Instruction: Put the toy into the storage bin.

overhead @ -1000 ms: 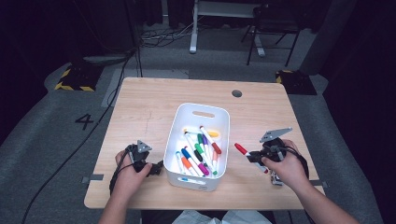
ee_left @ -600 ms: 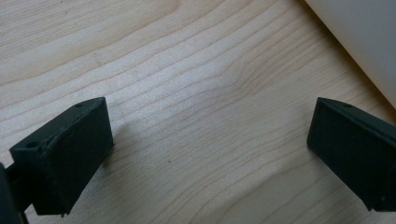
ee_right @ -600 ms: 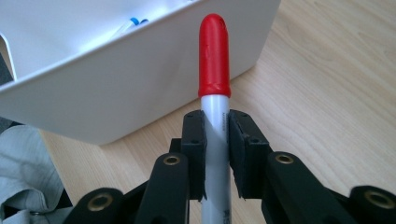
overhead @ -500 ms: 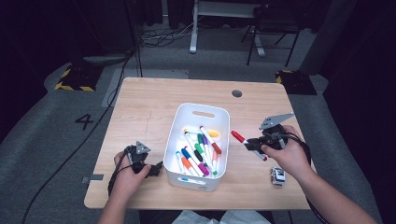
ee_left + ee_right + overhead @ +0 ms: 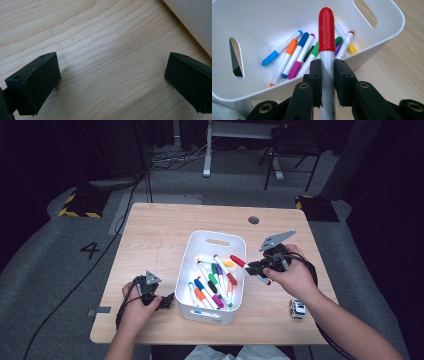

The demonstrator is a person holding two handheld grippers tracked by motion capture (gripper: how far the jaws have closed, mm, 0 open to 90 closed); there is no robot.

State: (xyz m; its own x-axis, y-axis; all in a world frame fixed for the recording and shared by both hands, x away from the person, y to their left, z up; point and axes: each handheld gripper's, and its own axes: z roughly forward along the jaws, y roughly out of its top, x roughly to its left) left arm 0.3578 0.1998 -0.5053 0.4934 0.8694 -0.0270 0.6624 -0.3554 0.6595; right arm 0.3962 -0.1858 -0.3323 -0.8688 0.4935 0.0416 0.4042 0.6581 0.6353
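A white bin [image 5: 200, 251] [image 5: 262, 15] stands mid-table with several coloured markers [image 5: 212, 280] [image 5: 297, 53] lying in it. My right gripper [image 5: 256, 266] [image 5: 327, 72] is shut on a red-capped marker [image 5: 239, 261] [image 5: 326, 32], holding it above the bin's right rim with the cap pointing over the bin. My left gripper [image 5: 167, 301] [image 5: 110, 75] rests low on the table just left of the bin, open, with bare wood between its jaws.
A small white toy car [image 5: 297, 308] lies on the table at the right, behind my right hand. The wooden table [image 5: 160, 225] has a round cable hole [image 5: 253, 220] at the back. The bin's wall [image 5: 195, 22] is close to the left gripper.
My right gripper has lifted the red-capped marker from the table and carried it left and up toward the bin's right rim. The left gripper has stayed put.
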